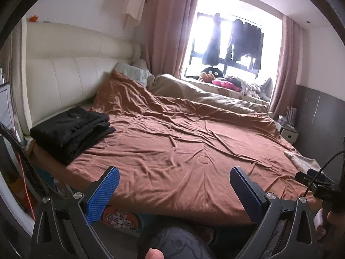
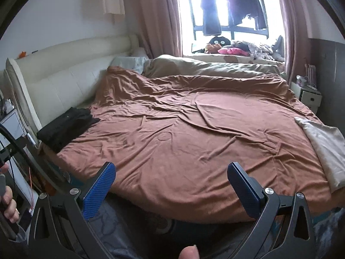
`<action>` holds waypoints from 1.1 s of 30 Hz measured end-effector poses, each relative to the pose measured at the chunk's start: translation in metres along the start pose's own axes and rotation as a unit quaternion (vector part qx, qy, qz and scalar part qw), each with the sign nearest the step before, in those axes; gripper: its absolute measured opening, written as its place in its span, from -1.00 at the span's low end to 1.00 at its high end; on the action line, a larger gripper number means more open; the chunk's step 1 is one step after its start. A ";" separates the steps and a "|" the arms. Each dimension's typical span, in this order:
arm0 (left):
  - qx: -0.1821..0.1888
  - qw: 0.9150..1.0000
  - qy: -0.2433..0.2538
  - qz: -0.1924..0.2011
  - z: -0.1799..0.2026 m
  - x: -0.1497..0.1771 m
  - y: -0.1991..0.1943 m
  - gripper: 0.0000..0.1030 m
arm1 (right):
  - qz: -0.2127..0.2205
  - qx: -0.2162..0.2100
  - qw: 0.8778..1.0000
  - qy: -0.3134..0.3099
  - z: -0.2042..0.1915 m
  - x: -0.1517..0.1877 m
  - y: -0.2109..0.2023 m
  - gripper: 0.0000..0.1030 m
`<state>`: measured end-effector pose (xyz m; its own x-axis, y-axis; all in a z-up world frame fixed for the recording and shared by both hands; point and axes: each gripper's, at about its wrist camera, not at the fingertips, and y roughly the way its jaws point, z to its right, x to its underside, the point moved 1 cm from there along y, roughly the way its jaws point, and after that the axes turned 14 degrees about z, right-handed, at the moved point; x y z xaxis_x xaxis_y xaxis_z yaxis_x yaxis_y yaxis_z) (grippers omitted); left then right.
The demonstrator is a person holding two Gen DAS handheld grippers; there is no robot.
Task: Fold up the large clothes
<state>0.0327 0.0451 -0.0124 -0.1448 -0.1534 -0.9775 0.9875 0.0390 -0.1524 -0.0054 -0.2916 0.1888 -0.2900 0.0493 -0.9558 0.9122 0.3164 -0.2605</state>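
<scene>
We hold the left tongs [image 1: 173, 176] and the right tongs [image 2: 171, 171] spread wide with nothing between their blue pads, both poised above the near edge of the bed's rust-brown duvet [image 1: 183, 142]. The folded black clothes [image 1: 71, 127] lie stacked at ten o'clock beside the cream headboard [image 1: 71, 73]; at twelve o'clock, dark garments [image 2: 235, 6] hang in the bright window.
</scene>
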 end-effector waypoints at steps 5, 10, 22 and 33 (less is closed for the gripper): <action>-0.003 1.000 0.009 0.001 0.004 0.000 -0.003 0.99 | 0.005 0.005 1.000 0.002 0.000 0.005 -0.005 1.00; -0.001 1.000 0.010 0.000 0.004 0.000 -0.004 0.99 | 0.006 -0.001 1.000 0.005 0.003 0.007 -0.008 1.00; -0.003 1.000 0.011 -0.002 0.007 0.000 -0.006 0.99 | 0.004 -0.010 1.000 0.001 0.009 0.008 -0.008 1.00; -0.003 1.000 0.012 -0.003 0.008 0.000 -0.006 0.99 | 0.009 -0.010 1.000 0.003 0.005 0.011 -0.011 1.00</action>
<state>0.0270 0.0370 -0.0107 -0.1518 -0.1296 -0.9799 0.9864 0.0438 -0.1586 -0.0170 -0.2989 0.1799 -0.2756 0.0604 -0.9594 0.9110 0.3351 -0.2406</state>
